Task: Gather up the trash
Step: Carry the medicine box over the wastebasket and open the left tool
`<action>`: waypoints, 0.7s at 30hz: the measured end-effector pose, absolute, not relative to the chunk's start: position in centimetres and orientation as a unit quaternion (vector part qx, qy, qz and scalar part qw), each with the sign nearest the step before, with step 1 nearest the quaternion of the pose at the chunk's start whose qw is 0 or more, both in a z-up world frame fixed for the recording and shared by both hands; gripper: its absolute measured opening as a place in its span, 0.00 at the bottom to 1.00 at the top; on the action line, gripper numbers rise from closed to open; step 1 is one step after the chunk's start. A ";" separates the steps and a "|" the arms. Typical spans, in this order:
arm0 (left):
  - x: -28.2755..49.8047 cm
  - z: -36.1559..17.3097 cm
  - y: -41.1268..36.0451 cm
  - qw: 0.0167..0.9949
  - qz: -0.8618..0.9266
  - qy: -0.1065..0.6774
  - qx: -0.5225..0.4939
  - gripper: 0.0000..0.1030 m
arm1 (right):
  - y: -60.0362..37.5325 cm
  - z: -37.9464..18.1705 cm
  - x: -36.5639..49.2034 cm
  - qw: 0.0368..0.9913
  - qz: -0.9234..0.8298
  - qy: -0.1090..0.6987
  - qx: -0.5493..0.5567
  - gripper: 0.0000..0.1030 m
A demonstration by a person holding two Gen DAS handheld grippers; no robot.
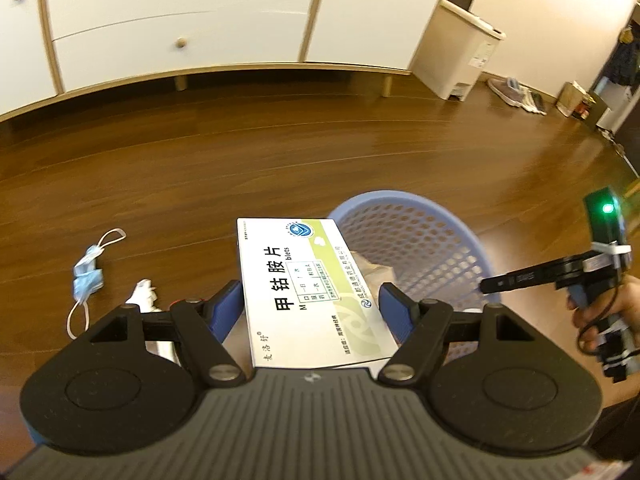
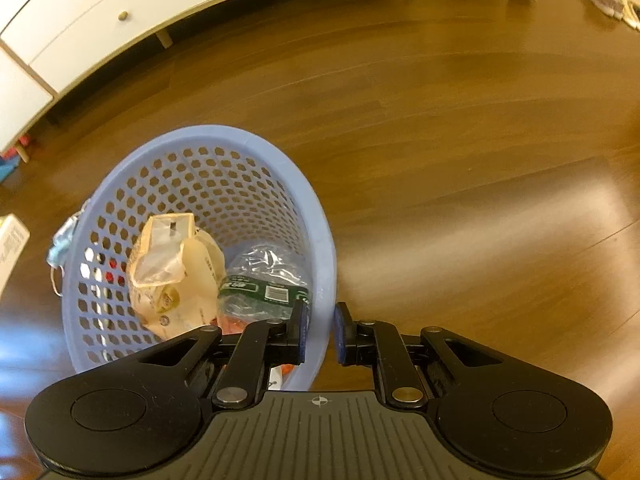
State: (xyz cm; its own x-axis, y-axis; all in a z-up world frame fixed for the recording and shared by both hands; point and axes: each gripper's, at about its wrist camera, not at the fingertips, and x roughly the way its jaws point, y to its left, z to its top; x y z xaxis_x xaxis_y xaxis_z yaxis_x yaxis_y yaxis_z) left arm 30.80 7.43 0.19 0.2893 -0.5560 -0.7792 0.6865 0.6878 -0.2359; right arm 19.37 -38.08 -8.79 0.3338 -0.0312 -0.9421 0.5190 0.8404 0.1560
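Medicine box (image 1: 304,292) sits between left gripper (image 1: 312,308) pads, beside basket (image 1: 460,240)

From the left wrist, the box (image 1: 304,292) sits between the left tool's (image 1: 316,308) fingers, reaching toward 12 o'clock, its far corner over the basket's (image 1: 420,204) near rim. The basket stands on the floor (image 1: 280,152) at 1 o'clock. A mask (image 1: 87,276) lies on the floor at 10 o'clock, well left of the box. The cabinet (image 1: 180,36) runs along 12 o'clock behind everything, with the bin (image 1: 456,48) to its right at 1 o'clock and shoes (image 1: 512,92) further right. The right tool (image 1: 516,280) comes in from 3 o'clock, tips at the basket's right rim. From the right wrist, a bag (image 2: 176,272) and bottle (image 2: 264,284) lie in the basket, bag left of bottle; the tool's (image 2: 320,332) fingers straddle the near rim.
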 end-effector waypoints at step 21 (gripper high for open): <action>27.5 -0.1 0.6 0.773 -0.454 0.419 0.142 0.68 | -37.8 -8.9 19.5 0.793 -0.162 0.553 0.194 0.10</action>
State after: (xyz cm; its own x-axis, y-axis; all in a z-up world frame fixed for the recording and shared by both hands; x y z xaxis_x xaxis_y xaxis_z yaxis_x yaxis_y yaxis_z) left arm 27.47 0.56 -0.14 0.2365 -0.5834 -0.7770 0.8210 0.5477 -0.1613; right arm 19.48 -37.82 -8.92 0.3347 -0.0425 -0.9414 0.4727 0.8718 0.1287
